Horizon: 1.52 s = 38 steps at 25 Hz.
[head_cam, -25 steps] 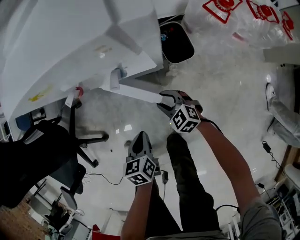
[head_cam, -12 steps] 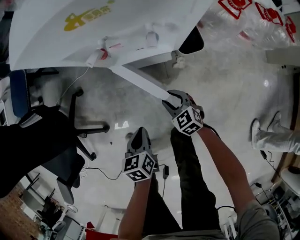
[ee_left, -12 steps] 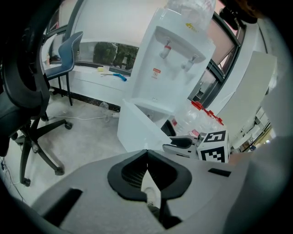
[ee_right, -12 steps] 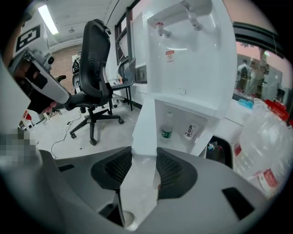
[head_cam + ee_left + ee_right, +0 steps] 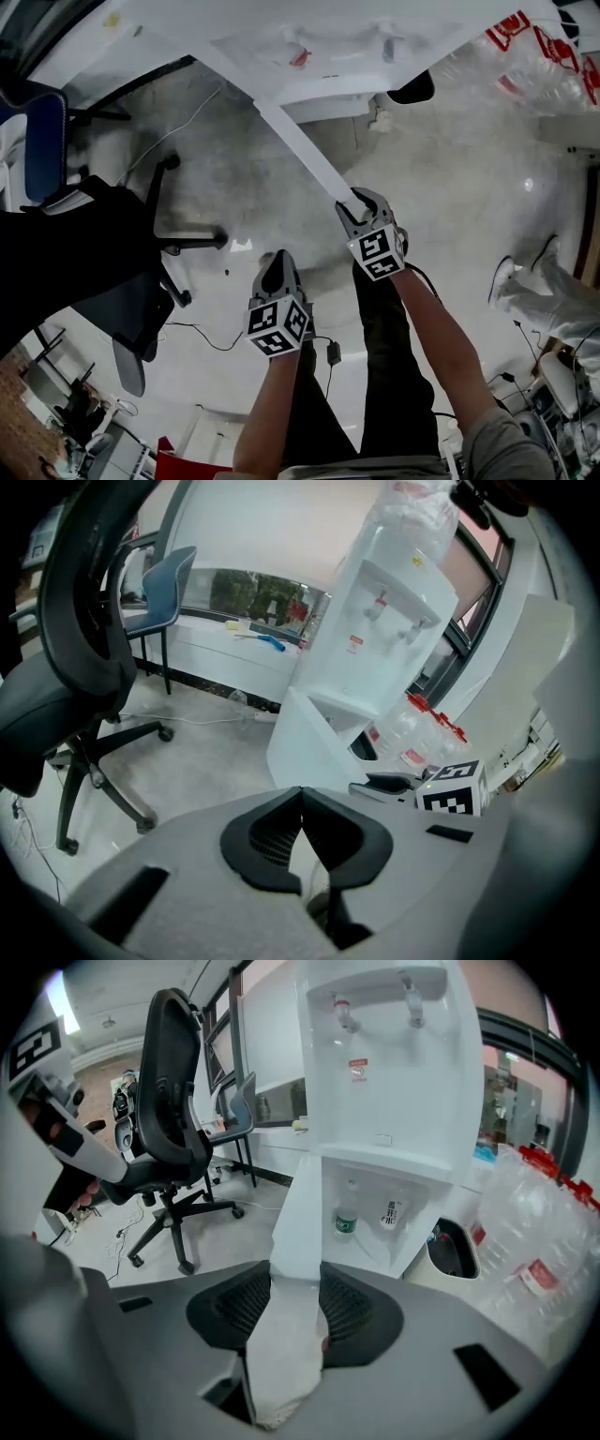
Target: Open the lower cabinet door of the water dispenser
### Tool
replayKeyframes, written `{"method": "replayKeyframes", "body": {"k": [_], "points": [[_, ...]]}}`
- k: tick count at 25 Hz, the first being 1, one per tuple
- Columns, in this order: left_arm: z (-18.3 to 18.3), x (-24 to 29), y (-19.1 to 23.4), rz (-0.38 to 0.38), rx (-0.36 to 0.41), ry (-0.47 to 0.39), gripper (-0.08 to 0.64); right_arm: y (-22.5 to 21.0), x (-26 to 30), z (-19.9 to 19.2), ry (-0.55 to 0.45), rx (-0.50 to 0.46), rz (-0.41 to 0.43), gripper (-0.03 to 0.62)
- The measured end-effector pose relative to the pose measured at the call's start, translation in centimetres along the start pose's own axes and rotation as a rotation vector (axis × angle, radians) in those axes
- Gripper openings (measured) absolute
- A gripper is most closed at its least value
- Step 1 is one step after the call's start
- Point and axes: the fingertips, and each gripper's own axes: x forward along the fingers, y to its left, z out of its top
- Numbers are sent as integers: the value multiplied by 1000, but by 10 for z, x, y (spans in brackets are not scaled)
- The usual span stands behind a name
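While wide open, cabinet door (image 5: 296,1208) edge between right tongs (image 5: 286,1309).

the person wears dark long trousers (image 5: 380,375) and a grey short sleeve (image 5: 506,445). the left gripper (image 5: 278,262) and the right gripper (image 5: 361,202) are smooth grey plastic shells with black ribbed pads (image 5: 352,1312). each has a white cube with black square markers (image 5: 378,253) at its back. a thin black cable (image 5: 424,275) runs from the right one.
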Motion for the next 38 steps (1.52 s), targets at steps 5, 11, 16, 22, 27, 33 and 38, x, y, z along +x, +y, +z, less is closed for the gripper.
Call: {"method": "replayKeyframes", "body": {"k": [5, 11, 16, 22, 27, 33, 38], "points": [[-7, -14, 30, 15, -35, -2, 8, 25, 7, 1, 19, 54, -60, 166], [-6, -30, 61, 22, -51, -13, 8, 57, 16, 2, 45, 166, -140, 166], [1, -43, 91, 29, -53, -20, 8, 83, 27, 10, 75, 239, -204, 166], [11, -58, 123, 33, -49, -25, 8, 108, 39, 24, 115, 290, -267, 166], [19, -71, 142, 33, -49, -25, 8, 127, 50, 33, 150, 351, -312, 166], [28, -81, 166, 30, -56, -24, 8, 148, 63, 44, 179, 423, -364, 166], [32, -78, 180, 17, -52, -14, 8, 159, 72, 51, 192, 467, -394, 166]]}}
